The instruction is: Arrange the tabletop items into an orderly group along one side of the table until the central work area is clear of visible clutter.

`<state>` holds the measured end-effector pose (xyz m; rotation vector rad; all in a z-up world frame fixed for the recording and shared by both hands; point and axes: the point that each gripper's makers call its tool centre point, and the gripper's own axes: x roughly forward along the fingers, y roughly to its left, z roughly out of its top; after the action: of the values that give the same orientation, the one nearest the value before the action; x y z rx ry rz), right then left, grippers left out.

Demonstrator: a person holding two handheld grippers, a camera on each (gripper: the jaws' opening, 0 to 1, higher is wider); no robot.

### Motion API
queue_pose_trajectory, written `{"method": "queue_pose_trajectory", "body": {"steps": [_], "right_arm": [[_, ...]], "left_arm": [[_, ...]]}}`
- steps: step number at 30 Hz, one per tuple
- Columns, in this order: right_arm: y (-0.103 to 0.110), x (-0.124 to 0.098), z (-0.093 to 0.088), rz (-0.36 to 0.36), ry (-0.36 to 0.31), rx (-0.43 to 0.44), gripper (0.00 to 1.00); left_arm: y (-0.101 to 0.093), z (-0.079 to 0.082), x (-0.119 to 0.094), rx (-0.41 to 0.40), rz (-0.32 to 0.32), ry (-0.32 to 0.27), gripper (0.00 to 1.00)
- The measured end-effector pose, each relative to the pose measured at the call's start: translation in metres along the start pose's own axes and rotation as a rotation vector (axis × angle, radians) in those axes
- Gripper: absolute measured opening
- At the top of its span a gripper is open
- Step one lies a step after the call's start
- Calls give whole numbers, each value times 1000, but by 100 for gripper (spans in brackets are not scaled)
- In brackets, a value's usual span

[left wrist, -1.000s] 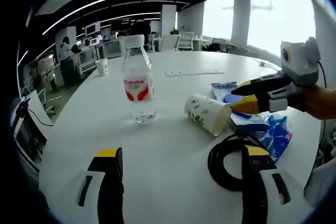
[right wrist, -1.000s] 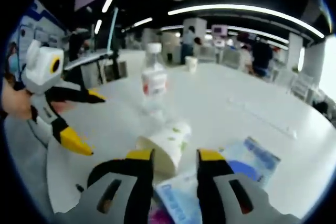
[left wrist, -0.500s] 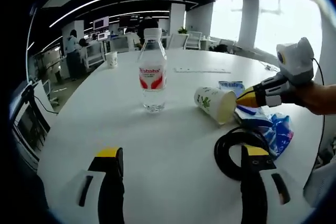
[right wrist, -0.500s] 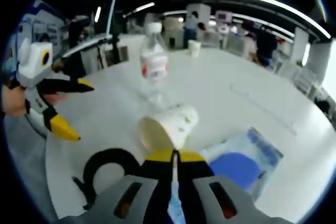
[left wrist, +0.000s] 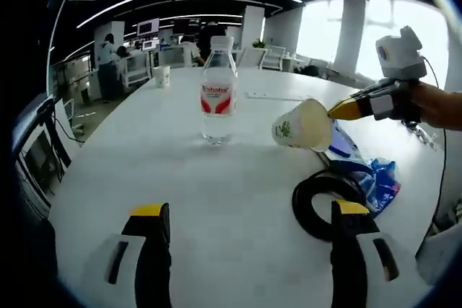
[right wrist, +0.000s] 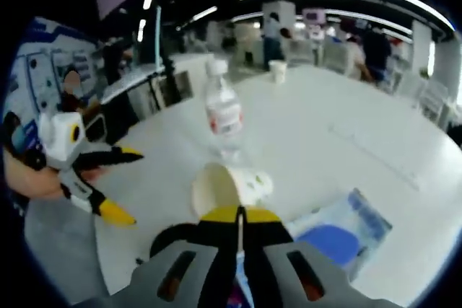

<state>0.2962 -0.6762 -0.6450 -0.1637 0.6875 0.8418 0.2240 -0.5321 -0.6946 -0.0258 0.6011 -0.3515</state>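
Note:
A white paper cup [left wrist: 302, 126] with a green print hangs tilted just above the white table [left wrist: 144, 156]. My right gripper [left wrist: 345, 111] comes in from the right and is shut on its rim. In the right gripper view the shut gripper [right wrist: 238, 214] pinches the rim of the cup [right wrist: 225, 184]. My left gripper [left wrist: 249, 210] stands open over the table's near edge with nothing between its fingers, and it shows at the left as the left gripper [right wrist: 124, 184]. A clear water bottle [left wrist: 219, 95] with a red label stands upright behind the cup, seen again as the bottle [right wrist: 222, 117].
A black cable coil [left wrist: 321, 203] lies by my left gripper's right finger. Blue plastic packets [left wrist: 367, 172] lie beside it under the cup, and a blue packet [right wrist: 348, 223] lies nearby. A second paper cup [left wrist: 164, 76] stands far back. People and desks fill the room behind.
My right gripper went from open around the lying cup to shut on its rim, then raised the cup off the table. My left gripper stayed open.

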Motion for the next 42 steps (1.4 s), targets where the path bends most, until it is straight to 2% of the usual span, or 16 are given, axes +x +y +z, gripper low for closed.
{"method": "queue_pose_trajectory", "body": {"steps": [2,9,13,15,16,19,21,24,27,30,34,40,42], "right_arm": [[0,0,4,13,15,7,0],[7,8,10,136,150,83,0],[-3,16,7,140,221,71,0],[-4,20,13,176,228,102,0],[-2,21,17,192,227,151,0],[-9,23,23,200,255,140,0],[-6,26,26,250,284,167,0],[-7,29,26,296,360,131,0],[-8,35,29,330,404,136,0],[-16,41,28,333,445,113,0],[-23,51,32,361,476,139,0],[-33,61,29,371,543,101,0],[-34,63,33,377,545,95,0]], "left_arm": [[0,-1,-1,-9,1,-3,91],[4,-5,-7,-32,10,-9,91],[4,-11,-12,2,19,8,90],[5,-10,-15,-7,22,2,90],[7,-10,-17,-17,26,-6,90],[10,-13,-19,-20,36,-3,90],[12,-16,-20,-30,41,-1,90],[15,-17,-22,-48,53,-4,90],[16,-16,-24,-51,57,-12,90],[15,-15,-26,-52,63,-20,90],[16,-17,-29,-60,75,-22,90],[19,-23,-33,-79,100,-16,89],[20,-22,-35,-85,108,-20,89]]}}
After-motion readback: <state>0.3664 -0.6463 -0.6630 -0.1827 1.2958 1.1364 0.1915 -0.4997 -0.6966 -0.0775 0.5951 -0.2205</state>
